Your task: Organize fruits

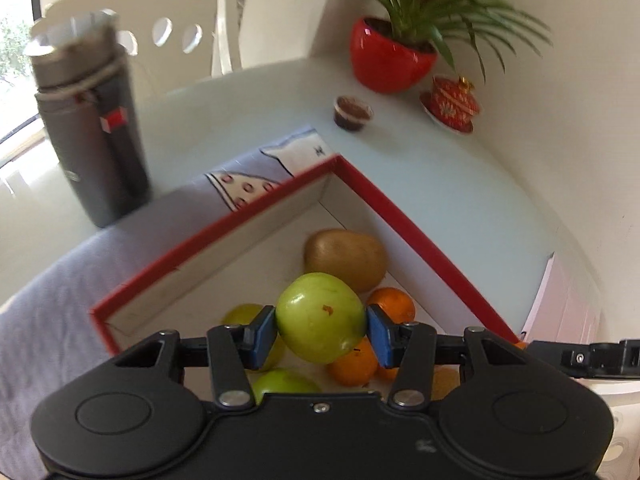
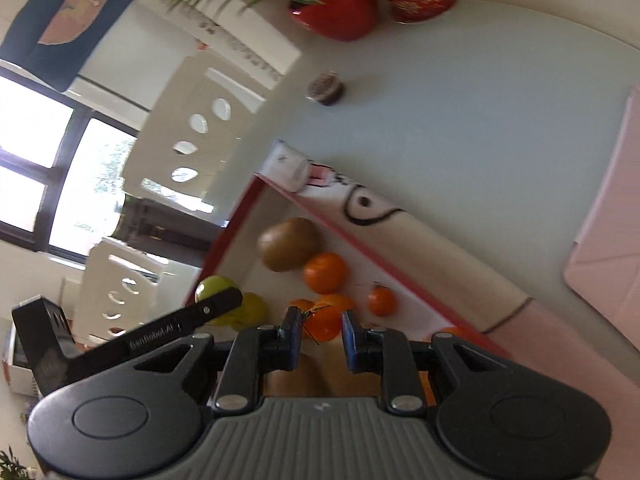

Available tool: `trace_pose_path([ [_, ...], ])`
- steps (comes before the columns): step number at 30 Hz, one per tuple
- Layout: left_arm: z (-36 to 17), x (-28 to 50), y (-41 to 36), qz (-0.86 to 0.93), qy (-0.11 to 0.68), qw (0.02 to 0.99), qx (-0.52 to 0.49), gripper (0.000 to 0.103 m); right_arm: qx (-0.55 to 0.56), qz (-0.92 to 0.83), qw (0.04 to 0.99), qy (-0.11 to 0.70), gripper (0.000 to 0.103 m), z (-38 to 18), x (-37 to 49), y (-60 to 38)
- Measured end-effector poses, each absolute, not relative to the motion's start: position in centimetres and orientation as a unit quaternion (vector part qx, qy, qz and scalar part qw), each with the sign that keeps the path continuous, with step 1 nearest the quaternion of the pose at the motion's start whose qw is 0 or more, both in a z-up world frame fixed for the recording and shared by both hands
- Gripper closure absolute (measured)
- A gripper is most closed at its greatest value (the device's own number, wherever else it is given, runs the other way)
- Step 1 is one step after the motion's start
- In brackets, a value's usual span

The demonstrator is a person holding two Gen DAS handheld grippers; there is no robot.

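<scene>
**Pale glass tabletop, red-rimmed fruit box: green apple in transit**

Setting: a pale blue-grey glass tabletop (image 1: 460,184) against a white wall, with white cut-out chairs and a bright window behind. A lilac patterned cloth (image 1: 72,304) lies under the shallow white cardboard box with a red rim (image 1: 404,216).

Bystanders: a grey insulated flask (image 1: 92,128), a round red pot holding a green plant (image 1: 388,60), a small lidded cup of dark contents (image 1: 353,113), a red-and-gold lidded dish (image 1: 452,108).

Box contents: a brown kiwi-like fruit (image 1: 344,256) near the far corner, several oranges (image 1: 394,306), further green fruit (image 1: 244,314), and a small stemmed tomato-like fruit (image 2: 381,300).

Left gripper (image 1: 321,330): blue pads clamped on either side of a round green apple with a brown blemish (image 1: 320,316), held above the box interior.

Right gripper (image 2: 320,338): jaws apart with nothing between them, hovering over an orange fruit (image 2: 324,322) at the near end of the box.

Step in hand, as judged: the apple is either being lifted out or brought in; which cannot be told. The next move calls for a firm hold on the smooth round skin and a clear spot beside like fruit before release.
</scene>
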State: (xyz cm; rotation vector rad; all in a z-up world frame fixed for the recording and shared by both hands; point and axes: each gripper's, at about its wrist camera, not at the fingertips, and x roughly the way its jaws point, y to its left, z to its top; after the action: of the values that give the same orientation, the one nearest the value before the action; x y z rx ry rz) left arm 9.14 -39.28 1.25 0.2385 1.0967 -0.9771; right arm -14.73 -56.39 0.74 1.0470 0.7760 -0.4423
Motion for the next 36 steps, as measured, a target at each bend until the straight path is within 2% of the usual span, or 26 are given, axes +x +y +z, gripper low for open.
trace_pose_path([
  [8,-0.5,8.4,-40.7,-0.431,0.511,0.733,0.125,0.045,0.439,-0.22,0.778,0.393,0.076,-0.2,-13.8,-56.2],
  [9,-0.5,8.4,-40.9,-0.427,0.511,0.735,0.127,0.043,0.435,-0.222,0.779,0.393,0.068,0.0,-13.8,-56.2],
  [10,-0.4,8.4,-40.9,-0.424,0.51,0.738,0.124,0.035,0.429,-0.223,0.781,0.395,0.063,0.2,-13.8,-56.1],
  [12,0.3,8.3,-40.6,-0.42,0.502,0.747,0.118,0.023,0.417,-0.228,0.787,0.394,0.043,0.9,-13.8,-55.8],
  [15,2.0,8.2,-40.1,-0.412,0.495,0.754,0.127,0.023,0.411,-0.231,0.794,0.384,0.02,2.5,-14.3,-55.8],
  [18,4.3,7.8,-38.8,-0.39,0.485,0.769,0.147,0.022,0.383,-0.234,0.806,0.385,0.008,4.6,-14.4,-55.2],
  [23,7.6,6.0,-34.9,-0.35,0.464,0.794,0.181,0.02,0.294,-0.24,0.826,0.417,0.002,7.1,-14.3,-52.2],
  [27,8.3,4.1,-30.9,-0.322,0.469,0.803,0.175,0.018,0.239,-0.23,0.823,0.46,0.001,6.5,-14.0,-48.8],
  [36,6.6,-0.5,-24.7,-0.275,0.477,0.82,0.157,0.017,0.227,-0.2,0.806,0.508,0.002,2.5,-14.2,-43.2],
])
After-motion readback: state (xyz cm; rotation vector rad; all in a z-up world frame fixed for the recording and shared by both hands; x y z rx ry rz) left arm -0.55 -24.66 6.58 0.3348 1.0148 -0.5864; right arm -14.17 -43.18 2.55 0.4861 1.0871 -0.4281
